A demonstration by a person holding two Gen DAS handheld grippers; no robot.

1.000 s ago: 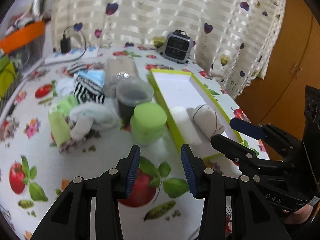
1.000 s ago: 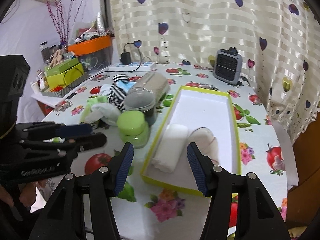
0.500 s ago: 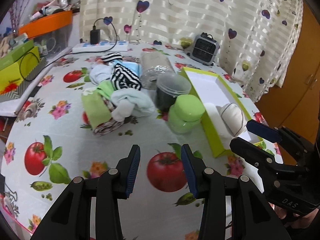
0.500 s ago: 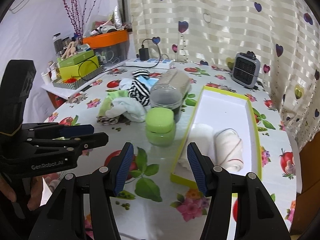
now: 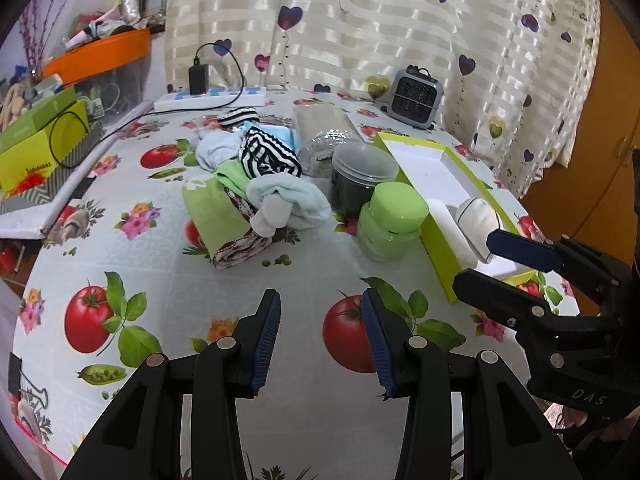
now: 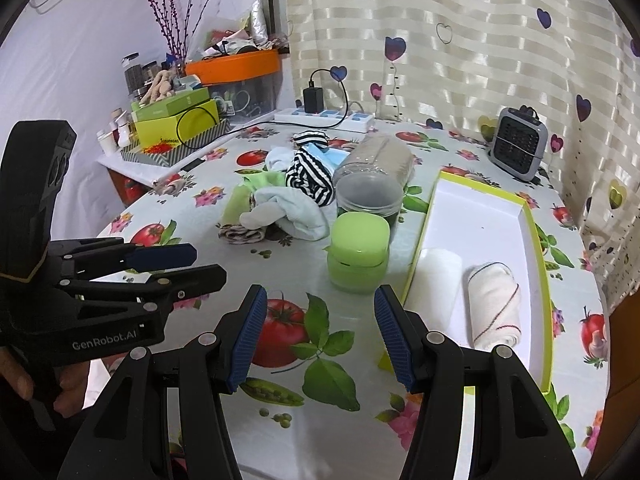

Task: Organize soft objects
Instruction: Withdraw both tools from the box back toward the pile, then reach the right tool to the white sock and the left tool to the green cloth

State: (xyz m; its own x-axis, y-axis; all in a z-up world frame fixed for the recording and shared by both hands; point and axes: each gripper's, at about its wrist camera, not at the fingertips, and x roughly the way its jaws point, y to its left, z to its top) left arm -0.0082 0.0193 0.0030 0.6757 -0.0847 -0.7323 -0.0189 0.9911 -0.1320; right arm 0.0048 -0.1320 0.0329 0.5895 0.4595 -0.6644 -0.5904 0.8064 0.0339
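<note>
Left wrist view: left gripper point(image 5: 321, 336) with fingers apart and empty above the tabletop point(image 5: 168, 280), sock pile point(image 5: 260, 184) ahead, green jar point(image 5: 390, 220) just right of it. Right wrist view: right gripper point(image 6: 320, 334) fingers likewise spread on nothing, two rolled cloths point(image 6: 494, 304) lying inside the yellow-green tray point(image 6: 540, 280), pile beyond the jar.

Two rolled white cloths point(image 6: 494, 304) lie side by side at the near end of a lime-edged tray point(image 6: 536, 236); left of it, a heap of socks point(image 5: 256, 176) – striped, pale blue, green – sits mid-table
</note>
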